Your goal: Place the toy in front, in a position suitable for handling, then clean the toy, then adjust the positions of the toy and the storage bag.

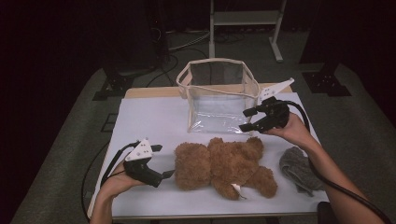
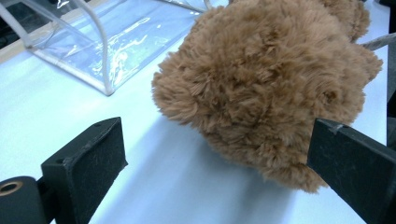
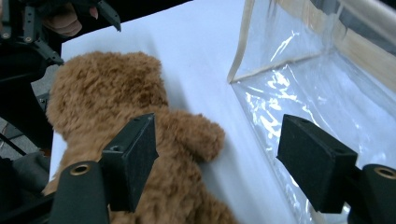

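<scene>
A brown teddy bear lies on its side on the white table top, head to the left. My left gripper stands open just left of the head, nothing between its jaws; in the left gripper view the furry head is close ahead of the gripper, nearer the right jaw. My right gripper hangs open above the bear's far side, beside the clear bag. The right gripper view has the gripper over the bear and the bag's wall.
The clear bag with cream trim stands upright and open-topped at the table's back middle. A grey cloth lies at the right edge near my right forearm. A metal stand and cables are on the floor beyond the table.
</scene>
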`<action>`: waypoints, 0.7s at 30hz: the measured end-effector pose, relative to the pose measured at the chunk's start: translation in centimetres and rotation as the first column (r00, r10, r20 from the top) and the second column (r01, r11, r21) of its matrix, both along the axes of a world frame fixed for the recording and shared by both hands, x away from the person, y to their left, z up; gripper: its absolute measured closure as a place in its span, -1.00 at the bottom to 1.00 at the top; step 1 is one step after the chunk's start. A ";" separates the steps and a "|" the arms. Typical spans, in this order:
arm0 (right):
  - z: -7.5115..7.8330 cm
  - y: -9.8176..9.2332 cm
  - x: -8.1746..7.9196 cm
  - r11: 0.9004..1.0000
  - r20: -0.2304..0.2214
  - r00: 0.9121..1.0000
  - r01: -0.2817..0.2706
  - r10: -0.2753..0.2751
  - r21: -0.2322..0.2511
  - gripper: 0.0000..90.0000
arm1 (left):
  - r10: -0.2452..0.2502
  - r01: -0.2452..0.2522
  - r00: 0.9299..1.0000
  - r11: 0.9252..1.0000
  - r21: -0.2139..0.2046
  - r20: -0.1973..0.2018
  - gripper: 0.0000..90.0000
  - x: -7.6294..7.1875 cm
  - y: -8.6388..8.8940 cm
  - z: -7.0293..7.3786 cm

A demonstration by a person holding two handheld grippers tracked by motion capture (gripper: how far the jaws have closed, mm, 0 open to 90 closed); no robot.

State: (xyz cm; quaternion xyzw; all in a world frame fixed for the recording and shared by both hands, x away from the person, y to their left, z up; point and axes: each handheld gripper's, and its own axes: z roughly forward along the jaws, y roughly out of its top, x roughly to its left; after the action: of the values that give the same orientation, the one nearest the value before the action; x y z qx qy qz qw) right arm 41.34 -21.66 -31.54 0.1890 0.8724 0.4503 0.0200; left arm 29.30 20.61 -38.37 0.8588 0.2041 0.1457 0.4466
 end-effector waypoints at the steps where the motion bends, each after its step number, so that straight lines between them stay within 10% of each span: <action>1: 0.1 0.3 0.2 1.000 0.001 1.000 -0.002 0.002 -0.001 -0.41 | -0.001 0.001 1.000 1.000 -0.003 0.000 -0.92 -0.1 0.1 0.0; 21: 0.6 2.7 1.0 0.998 0.012 0.998 -0.059 0.060 -0.036 -0.41 | 0.001 -0.001 1.000 1.000 0.008 0.002 -0.93 0.0 0.4 0.3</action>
State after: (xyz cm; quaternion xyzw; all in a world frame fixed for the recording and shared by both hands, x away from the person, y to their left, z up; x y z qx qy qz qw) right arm 42.29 -18.96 -30.92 0.1597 0.8854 0.4362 0.0155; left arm 29.28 20.97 -38.07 0.8604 0.2037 0.1476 0.4433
